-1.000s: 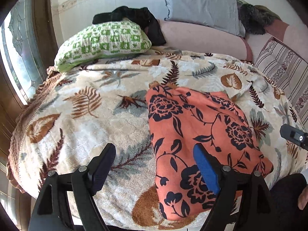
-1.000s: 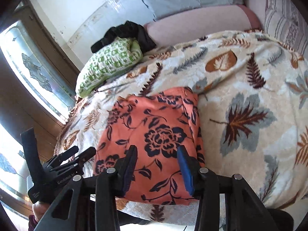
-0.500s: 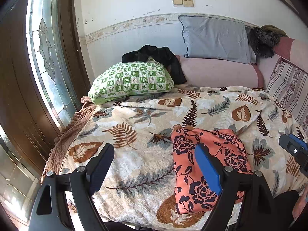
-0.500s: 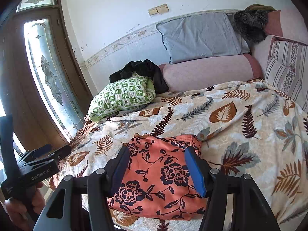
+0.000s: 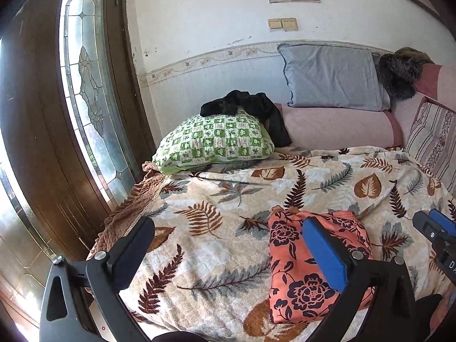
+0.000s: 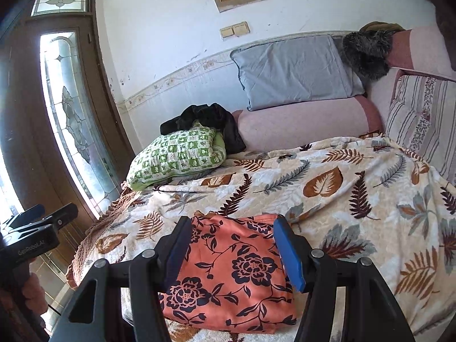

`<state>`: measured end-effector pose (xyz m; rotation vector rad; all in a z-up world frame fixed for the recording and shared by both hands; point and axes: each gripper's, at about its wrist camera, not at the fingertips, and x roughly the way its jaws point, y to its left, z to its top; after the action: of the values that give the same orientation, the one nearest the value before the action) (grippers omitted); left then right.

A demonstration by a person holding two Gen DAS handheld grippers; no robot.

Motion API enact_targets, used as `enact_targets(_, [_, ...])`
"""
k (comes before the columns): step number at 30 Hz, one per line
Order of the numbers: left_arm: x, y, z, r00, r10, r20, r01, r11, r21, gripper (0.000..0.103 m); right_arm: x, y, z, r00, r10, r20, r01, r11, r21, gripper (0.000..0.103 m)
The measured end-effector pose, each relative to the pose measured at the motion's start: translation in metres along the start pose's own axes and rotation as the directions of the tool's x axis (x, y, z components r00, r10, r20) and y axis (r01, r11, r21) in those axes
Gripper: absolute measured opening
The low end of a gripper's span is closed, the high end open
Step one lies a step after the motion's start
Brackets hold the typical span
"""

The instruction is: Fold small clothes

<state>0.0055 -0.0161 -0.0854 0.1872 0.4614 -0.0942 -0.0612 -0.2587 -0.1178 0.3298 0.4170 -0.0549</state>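
While the left gripper point(image 5: 228, 252) hangs above the bed's near edge with its jaws opening and nothing between them, the right gripper point(image 6: 232, 252) is released too, its pads apart and clear of the cloth. Below them the folded orange floral garment point(image 6: 228, 273) lies flat on the leaf-print blanket point(image 6: 342, 199) at the bed's near edge. Farther back, a green checked pillow point(image 5: 216, 142) sits at the far left corner, a black garment point(image 5: 250, 108) draped over it, a grey pillow point(image 5: 330, 77) against the wall.

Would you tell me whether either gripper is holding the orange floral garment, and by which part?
Neither. The left gripper, its jaws opening, and the right gripper are both empty above the folded garment.
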Motion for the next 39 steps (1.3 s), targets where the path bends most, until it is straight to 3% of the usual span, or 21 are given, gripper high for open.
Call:
enact_targets(18, [-0.003, 0.006, 0.005, 0.998, -0.066, -0.024, 0.065, 0.997, -0.032, 0.103, 0.016, 0.002, -0.004, 0.999, -0.006, -0.049, 0.005, 1.000, -0.023, 0.063])
enact_targets(39, [0.012, 0.017, -0.004, 0.998, -0.047, -0.044, 0.045, 0.998, -0.054, 0.103, 0.028, 0.020, -0.014, 0.997, 0.007, -0.072, -0.011, 0.999, -0.048, 0.063])
